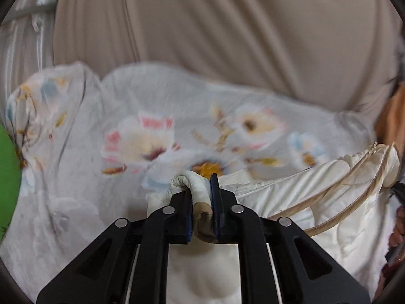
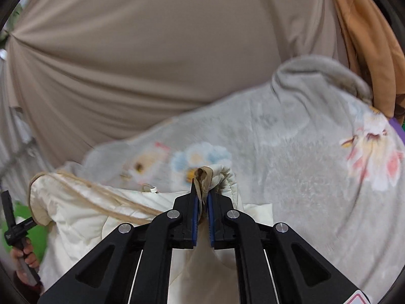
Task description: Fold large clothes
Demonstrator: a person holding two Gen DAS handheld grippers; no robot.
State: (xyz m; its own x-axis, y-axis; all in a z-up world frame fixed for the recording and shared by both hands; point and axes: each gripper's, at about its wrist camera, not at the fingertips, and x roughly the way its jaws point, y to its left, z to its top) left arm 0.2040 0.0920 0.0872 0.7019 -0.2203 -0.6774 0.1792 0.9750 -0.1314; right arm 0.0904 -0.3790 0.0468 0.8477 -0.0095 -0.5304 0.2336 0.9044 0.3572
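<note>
I see the garment [image 1: 291, 192], a cream, quilted piece with tan piping along its edges, held up between both grippers above the bed. In the left wrist view, the left gripper [image 1: 202, 202] is clamped on a rolled, padded edge of the garment; the roll fills the gap between the blue-lined fingers [image 1: 216, 202]. From there the cloth runs right in gathered folds toward the frame's right edge, where part of the other hand [image 1: 397, 230] shows.

In the right wrist view, the right gripper [image 2: 202, 202] is closed on a bunched tan-trimmed edge of the garment [image 2: 76, 215], which pokes up past the fingertips. The cloth hangs left in soft folds, with the piping running diagonally across it. At the far left I see the left hand [image 2: 25, 255] around a black handle.

Beneath the garment lies the bedspread [image 1: 152, 126], pale grey with blurred pink, blue and yellow flowers; it looks fleecy in the right view [image 2: 291, 139] and its far edge is turned up in a roll. Behind the bed hangs a beige curtain [image 1: 227, 25], in smooth pleats. An orange cloth [image 2: 367, 38] hangs at the right. A green surface [image 1: 7, 164] shows at the left edge.
</note>
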